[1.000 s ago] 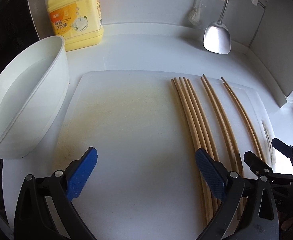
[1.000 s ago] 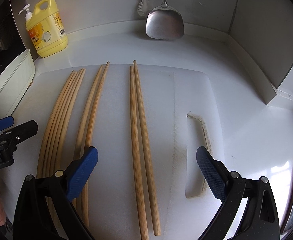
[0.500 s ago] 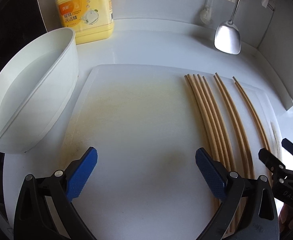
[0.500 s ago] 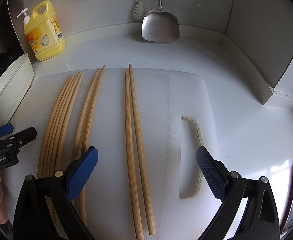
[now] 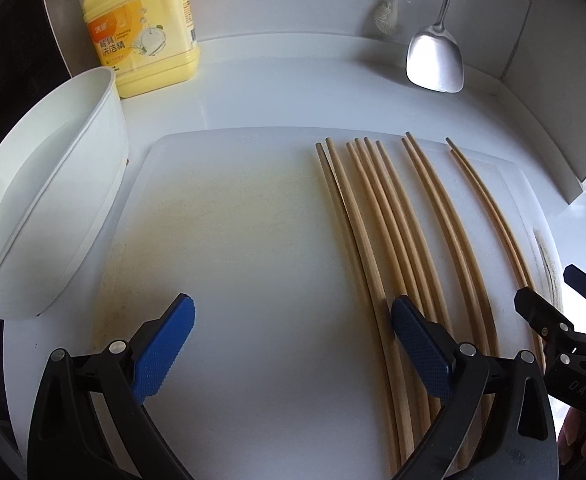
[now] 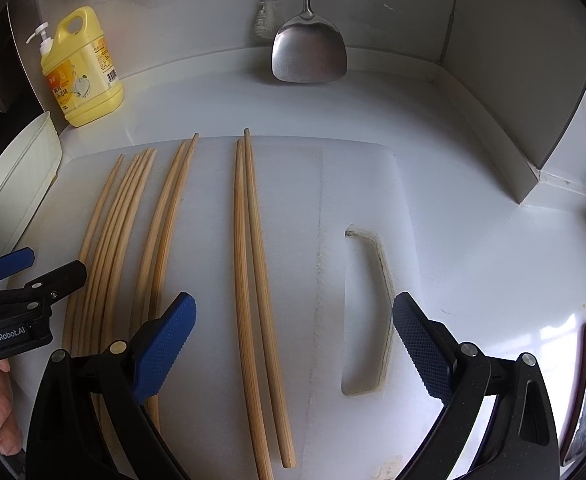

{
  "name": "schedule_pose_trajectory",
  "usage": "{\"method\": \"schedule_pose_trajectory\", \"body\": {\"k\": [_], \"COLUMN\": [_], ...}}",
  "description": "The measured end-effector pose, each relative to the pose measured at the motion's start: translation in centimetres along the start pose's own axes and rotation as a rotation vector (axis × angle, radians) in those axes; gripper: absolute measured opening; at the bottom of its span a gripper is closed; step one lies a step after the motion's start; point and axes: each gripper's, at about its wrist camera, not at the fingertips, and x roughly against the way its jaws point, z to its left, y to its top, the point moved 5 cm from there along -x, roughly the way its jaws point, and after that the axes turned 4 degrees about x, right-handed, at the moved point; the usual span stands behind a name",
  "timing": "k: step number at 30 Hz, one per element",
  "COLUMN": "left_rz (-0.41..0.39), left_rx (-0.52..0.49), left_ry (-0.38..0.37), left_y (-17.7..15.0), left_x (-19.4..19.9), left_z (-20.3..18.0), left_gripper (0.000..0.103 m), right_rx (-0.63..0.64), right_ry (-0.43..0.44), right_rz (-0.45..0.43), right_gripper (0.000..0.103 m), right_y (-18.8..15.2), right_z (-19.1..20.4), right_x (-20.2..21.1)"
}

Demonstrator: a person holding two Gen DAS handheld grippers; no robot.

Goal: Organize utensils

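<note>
Since a second ago, both grippers have pulled back, and a fifth pair of wooden chopsticks point(image 5: 357, 240) now shows at the left of the row. Ten chopsticks lie lengthwise on a white cutting board point(image 5: 233, 240). Left gripper point(image 5: 293, 344) and right gripper point(image 6: 293, 344) hover above it, jaws wide, holding nothing. A white basin point(image 5: 45, 216) sits left of the board, yellow detergent bottle point(image 5: 145, 36) behind.

Bright daylight from right, soft shadows, sharp focus, fisheye-bent edges
</note>
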Motion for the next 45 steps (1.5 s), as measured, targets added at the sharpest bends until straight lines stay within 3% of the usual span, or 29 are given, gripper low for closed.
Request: {"method": "schedule_pose_trajectory", "body": {"k": [16, 28, 45], "left_rz": [-0.023, -0.022, -0.024], "left_rx": [0.087, 0.083, 0.086], "left_ry": [0.016, 0.041, 0.055], "left_y": [-0.1, 0.3, 0.4], "left_x": [0.8, 0.1, -0.6], "left_z": [4.3, 4.9, 4.4], "left_gripper": [0.097, 0.097, 0.097], "right_rx": [0.001, -0.003, 0.067], "right_ry": [-0.019, -0.052, -0.055], "right_rz": [-0.025, -0.019, -0.012], "right_gripper": [0.094, 0.094, 0.093], "right_y": [0.6, 1.1, 1.2], "right_z": [-1.1, -2.4, -0.8], "right_x": [0.2, -0.5, -1.3]}}
